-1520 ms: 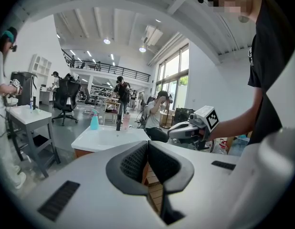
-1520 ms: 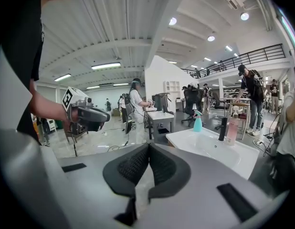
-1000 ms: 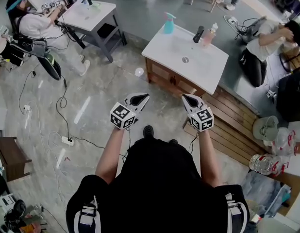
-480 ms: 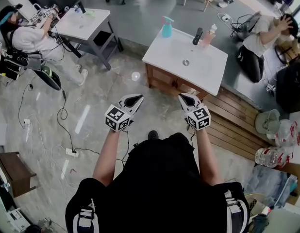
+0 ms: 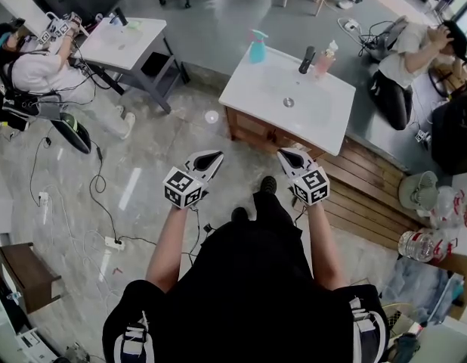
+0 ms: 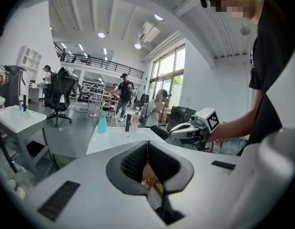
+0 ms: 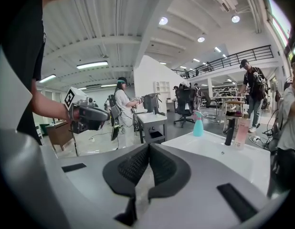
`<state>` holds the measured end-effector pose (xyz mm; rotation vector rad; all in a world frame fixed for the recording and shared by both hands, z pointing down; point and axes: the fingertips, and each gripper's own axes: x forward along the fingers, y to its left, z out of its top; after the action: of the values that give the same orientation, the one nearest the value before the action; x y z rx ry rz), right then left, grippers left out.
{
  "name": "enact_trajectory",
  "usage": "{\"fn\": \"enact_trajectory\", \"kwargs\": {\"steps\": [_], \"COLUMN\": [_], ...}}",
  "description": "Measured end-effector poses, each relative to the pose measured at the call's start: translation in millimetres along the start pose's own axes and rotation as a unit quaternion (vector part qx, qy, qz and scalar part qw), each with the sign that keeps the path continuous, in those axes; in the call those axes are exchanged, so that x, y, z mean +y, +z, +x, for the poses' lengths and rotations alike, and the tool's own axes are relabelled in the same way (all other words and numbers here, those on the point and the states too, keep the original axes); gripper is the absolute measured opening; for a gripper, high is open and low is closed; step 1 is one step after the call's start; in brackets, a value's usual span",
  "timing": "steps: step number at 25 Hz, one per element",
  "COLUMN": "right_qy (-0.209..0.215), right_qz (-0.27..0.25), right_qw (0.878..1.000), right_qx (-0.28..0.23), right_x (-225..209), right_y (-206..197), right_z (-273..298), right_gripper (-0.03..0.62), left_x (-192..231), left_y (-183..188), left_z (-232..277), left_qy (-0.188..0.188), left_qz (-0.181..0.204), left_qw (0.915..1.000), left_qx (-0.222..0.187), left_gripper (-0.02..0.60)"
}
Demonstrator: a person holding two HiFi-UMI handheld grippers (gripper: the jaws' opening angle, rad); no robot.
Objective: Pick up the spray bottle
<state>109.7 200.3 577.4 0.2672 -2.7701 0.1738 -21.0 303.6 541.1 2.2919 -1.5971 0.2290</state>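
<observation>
Teal spray bottle [image 5: 257, 48] stands upright at the far left corner of the white sink counter [image 5: 324, 112], with a pink bottle [image 5: 326, 55] further along the back edge. We hold both claws out over the floor, short of the counter and well apart from the bottle: left gripper [image 5: 211, 157] clenched on nothing, right gripper [image 5: 291, 156] clenched too, nothing between its jaws.

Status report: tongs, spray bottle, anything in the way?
Left tongs shut, empty. Right tongs shut, empty. Spray bottle upright on vanity top, far left corner. Only floor between.
</observation>
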Motion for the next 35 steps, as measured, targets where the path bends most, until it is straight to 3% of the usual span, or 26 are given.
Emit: {"fn": "enact_trajectory", "kwargs": {"steps": [17, 26, 35], "right_qy": [0.039, 0.073, 0.072], "right_qz": [0.005, -0.004, -0.001], "right_qw": [0.999, 0.997, 0.997], "right_qx": [0.002, 0.015, 0.016], "right_x": [-168, -225, -266], "right_y": [32, 33, 37], "right_z": [65, 89, 96], "right_gripper": [0.017, 0.017, 0.017], "left_x": [79, 110, 124], "left_y": [73, 89, 105], "left_z": [132, 169, 194], "left_qy": [0.053, 0.110, 0.121], "left_qz": [-0.013, -0.029, -0.030], "left_qw": [0.9984, 0.9931, 0.9915], "left_qx": [-0.011, -0.027, -0.037], "left_gripper": [0.023, 0.023, 0.023]}}
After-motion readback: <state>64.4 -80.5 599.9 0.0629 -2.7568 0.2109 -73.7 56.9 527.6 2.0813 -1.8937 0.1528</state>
